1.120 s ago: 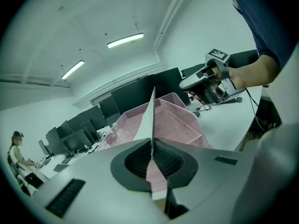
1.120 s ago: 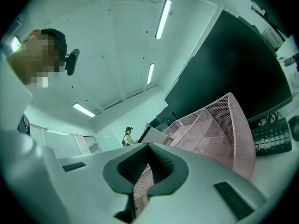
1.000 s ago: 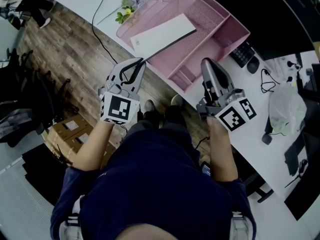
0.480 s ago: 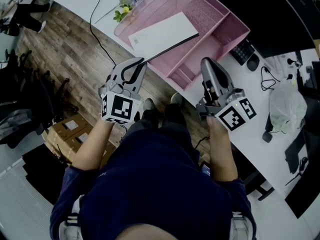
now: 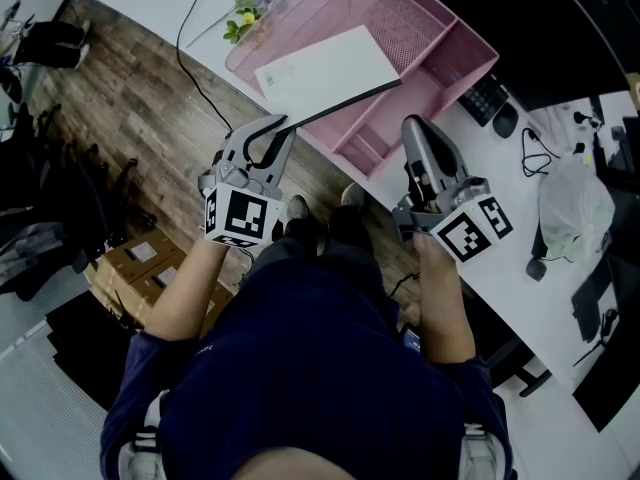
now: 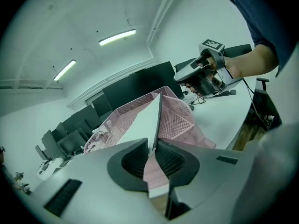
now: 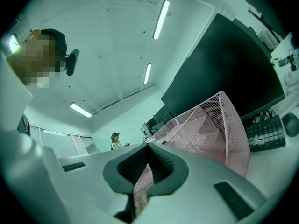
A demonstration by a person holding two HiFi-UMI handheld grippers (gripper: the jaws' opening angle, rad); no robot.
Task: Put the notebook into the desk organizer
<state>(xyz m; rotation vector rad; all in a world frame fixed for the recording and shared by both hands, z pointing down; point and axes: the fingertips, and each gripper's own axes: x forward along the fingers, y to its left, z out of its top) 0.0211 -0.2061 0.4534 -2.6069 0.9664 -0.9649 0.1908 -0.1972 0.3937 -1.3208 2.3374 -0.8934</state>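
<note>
The white notebook (image 5: 325,68) with a dark edge lies slanted across the large compartment of the pink mesh desk organizer (image 5: 440,78). Its near corner sticks out over the front rim. My left gripper (image 5: 283,123) sits at that corner. In the left gripper view the notebook (image 6: 142,120) runs edge-on from the organizer (image 6: 180,120) down into the left gripper (image 6: 153,146). Its jaws are opening, with the corner still between the parted pads. My right gripper (image 5: 412,123) hovers just off the organizer's front right corner. It is shut with nothing in it (image 7: 147,146).
A black keyboard (image 5: 485,108) and mouse (image 5: 505,126) lie right of the organizer, a white bag (image 5: 570,208) farther right. Artificial flowers (image 5: 250,23) and a cable lie at its left. Cardboard boxes (image 5: 140,263) stand on the wooden floor below. A dark monitor (image 7: 233,69) stands behind the desk.
The notebook has slid a little farther right over the organizer. Both grippers stay almost where they were.
</note>
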